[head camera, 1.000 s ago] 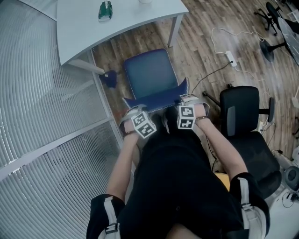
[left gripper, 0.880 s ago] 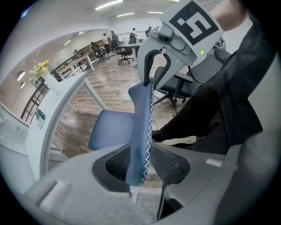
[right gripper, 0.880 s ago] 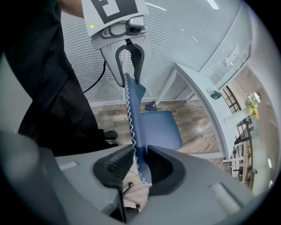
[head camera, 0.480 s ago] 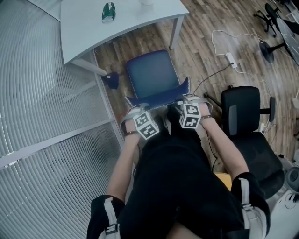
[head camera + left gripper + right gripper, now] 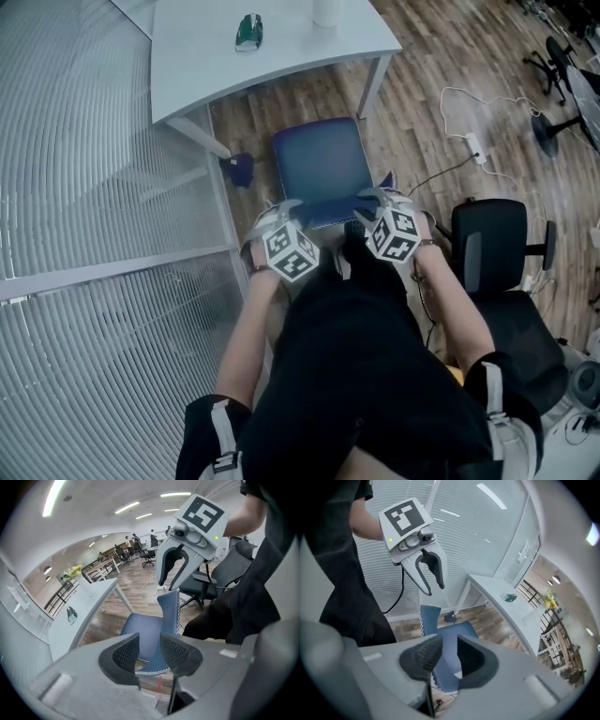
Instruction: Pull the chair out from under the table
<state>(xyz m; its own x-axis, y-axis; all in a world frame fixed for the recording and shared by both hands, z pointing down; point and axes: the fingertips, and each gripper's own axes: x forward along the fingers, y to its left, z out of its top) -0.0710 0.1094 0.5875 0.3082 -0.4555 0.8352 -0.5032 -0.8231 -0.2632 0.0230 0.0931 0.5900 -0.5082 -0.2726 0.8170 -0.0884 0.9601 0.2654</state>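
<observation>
While left gripper (image 5: 279,210) and right gripper (image 5: 377,197) hover, chair (image 5: 319,161) just beneath.

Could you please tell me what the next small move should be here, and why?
Probably draw both grippers back toward the body and stop. The chair seems to stand clear of the table, and the left gripper and right gripper hang open just above its backrest, gripping nothing.

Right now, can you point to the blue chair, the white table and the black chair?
blue chair (image 5: 321,164), head view, seat
white table (image 5: 305,47), head view, bare top
black chair (image 5: 497,239), head view, upper pad
</observation>
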